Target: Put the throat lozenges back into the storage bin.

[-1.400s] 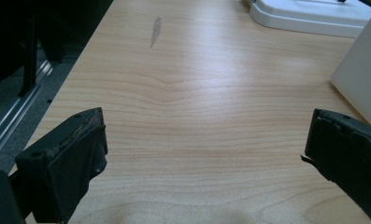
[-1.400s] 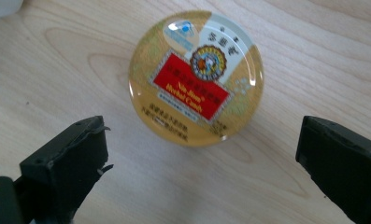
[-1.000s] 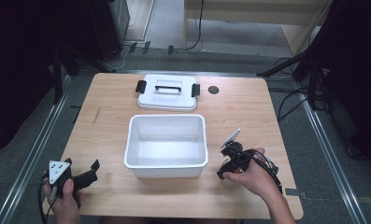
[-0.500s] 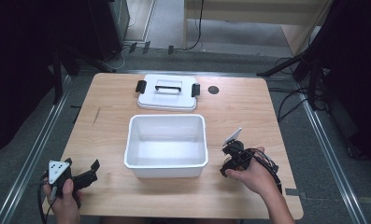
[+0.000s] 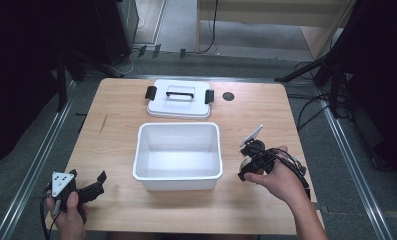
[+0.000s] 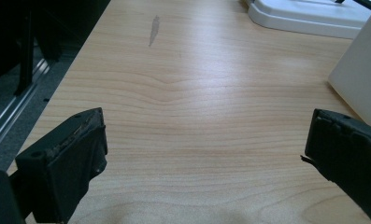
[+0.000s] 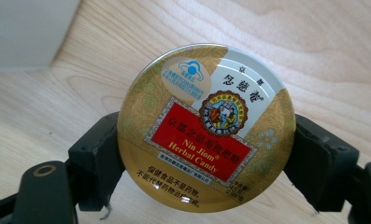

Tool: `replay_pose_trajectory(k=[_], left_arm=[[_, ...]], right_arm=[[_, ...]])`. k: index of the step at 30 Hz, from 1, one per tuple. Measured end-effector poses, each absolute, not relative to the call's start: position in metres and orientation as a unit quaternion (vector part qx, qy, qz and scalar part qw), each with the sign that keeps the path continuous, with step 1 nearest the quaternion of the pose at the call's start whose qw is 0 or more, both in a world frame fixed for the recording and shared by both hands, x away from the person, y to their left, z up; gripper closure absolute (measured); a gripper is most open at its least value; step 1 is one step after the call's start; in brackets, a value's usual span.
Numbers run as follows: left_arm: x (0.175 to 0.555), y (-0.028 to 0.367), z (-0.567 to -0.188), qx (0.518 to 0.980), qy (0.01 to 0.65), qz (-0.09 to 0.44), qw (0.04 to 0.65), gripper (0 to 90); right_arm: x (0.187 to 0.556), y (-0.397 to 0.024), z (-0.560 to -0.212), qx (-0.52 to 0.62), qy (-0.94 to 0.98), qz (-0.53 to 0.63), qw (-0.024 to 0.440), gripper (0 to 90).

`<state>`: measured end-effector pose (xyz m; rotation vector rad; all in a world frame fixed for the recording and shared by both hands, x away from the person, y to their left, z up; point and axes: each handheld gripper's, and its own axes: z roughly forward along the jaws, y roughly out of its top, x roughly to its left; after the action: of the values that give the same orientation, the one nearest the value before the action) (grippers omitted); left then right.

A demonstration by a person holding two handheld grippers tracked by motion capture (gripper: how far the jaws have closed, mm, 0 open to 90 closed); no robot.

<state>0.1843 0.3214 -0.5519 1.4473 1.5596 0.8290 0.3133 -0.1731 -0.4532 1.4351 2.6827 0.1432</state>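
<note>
A round gold candy tin (image 7: 205, 126) with a red label sits between the jaws of my right gripper (image 7: 205, 161), which is shut on its rim just above the wood. In the high view the right gripper (image 5: 250, 162) is to the right of the white bin (image 5: 178, 155), and a sliver of the tin (image 5: 244, 163) peeks out at its tip. My left gripper (image 5: 92, 186) rests at the table's front left corner, open. Its black pads (image 6: 73, 154) stand wide apart over bare wood in the left gripper view. The bin's inside looks empty.
The bin's white lid (image 5: 179, 98) with black handle and side clips lies behind it. A small dark hole (image 5: 228, 96) is set in the table (image 5: 111, 115) near the back right. A corner of the bin (image 6: 360, 79) shows at the left gripper view's right edge.
My right gripper has drifted slightly right and away from the bin with the tin in it. The left gripper has stayed put.
</note>
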Motion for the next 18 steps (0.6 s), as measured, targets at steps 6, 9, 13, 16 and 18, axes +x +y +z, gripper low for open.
replay_pose_trajectory(k=[6,9,13,16,18], left_arm=[[0.184,0.322,-0.552,0.576,0.621,0.329,0.416,0.0],[0.184,0.322,-0.552,0.577,0.621,0.329,0.416,0.0],[0.184,0.322,-0.552,0.577,0.621,0.329,0.416,0.0],[0.184,0.322,-0.552,0.577,0.622,0.328,0.416,0.0],[0.184,0.322,-0.552,0.577,0.621,0.328,0.418,0.0]], right_arm=[[0.319,-0.166,-0.432,0.456,0.887,0.052,0.050,20.4],[0.322,-0.161,-0.421,0.450,0.890,0.050,0.052,20.4],[0.323,-0.155,-0.410,0.442,0.894,0.049,0.057,20.4],[0.325,-0.152,-0.404,0.435,0.897,0.050,0.062,20.4],[0.326,-0.148,-0.398,0.431,0.899,0.050,0.065,20.4]])
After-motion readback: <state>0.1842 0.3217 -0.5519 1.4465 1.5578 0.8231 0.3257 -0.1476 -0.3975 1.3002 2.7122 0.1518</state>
